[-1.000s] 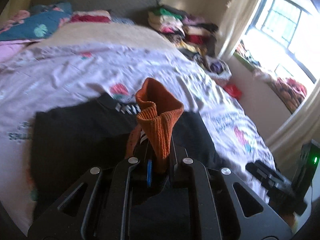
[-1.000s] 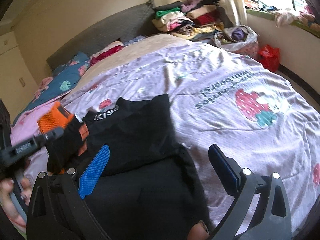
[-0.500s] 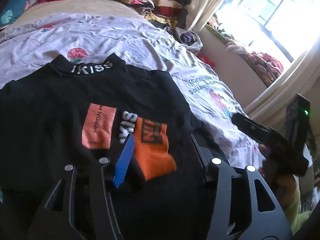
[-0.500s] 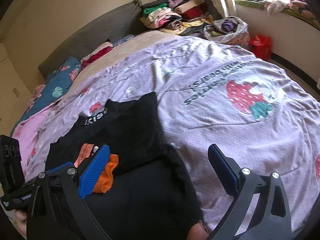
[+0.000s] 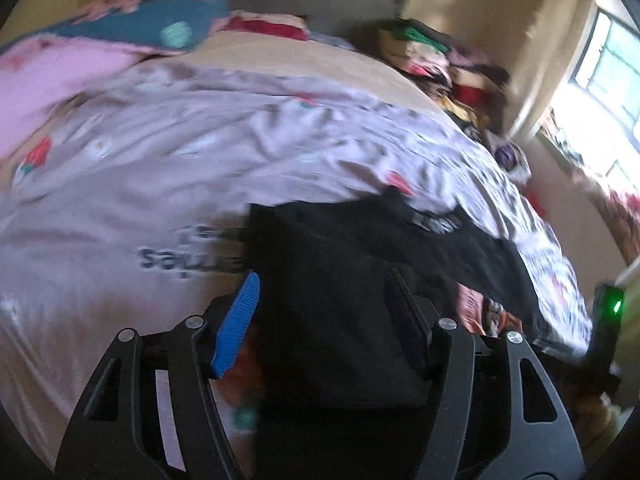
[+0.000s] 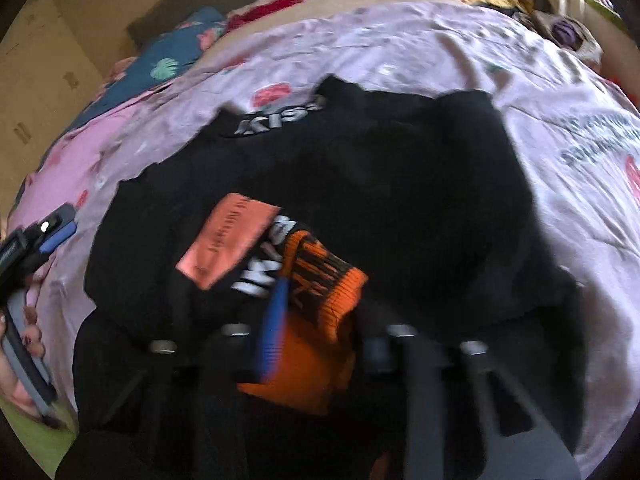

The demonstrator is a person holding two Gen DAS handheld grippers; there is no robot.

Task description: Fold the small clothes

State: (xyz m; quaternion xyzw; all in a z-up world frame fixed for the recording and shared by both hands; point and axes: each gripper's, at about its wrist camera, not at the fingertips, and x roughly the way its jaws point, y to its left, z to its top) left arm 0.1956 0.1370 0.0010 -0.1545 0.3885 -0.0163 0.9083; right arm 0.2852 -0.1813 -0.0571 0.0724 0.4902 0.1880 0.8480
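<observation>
Black top [image 6: 400,184] lies spread on bedsheet [image 6: 440,40]. Right gripper [image 6: 316,308] just clenched on orange cuff [image 6: 320,280]; left gripper [image 5: 320,312] just released, nothing gripped.

My top [image 6: 400,184] lies flat on the bedsheet [image 5: 160,160], collar towards the headboard [image 5: 280,0]. One sleeve is folded across its front, the cuff [image 6: 320,280] lying on the chest beside the patch [image 6: 228,240]. My right claw [image 6: 316,320] sits over that cuff. My left claw [image 5: 324,312] hangs at the top's left edge, one finger over the sheet, the other over the cloth. Pillows [image 5: 160,28] rest behind the sheet against the headboard. A heap of clothes [image 5: 440,60] sits at the bed's far right corner, near the window [image 5: 608,64].
</observation>
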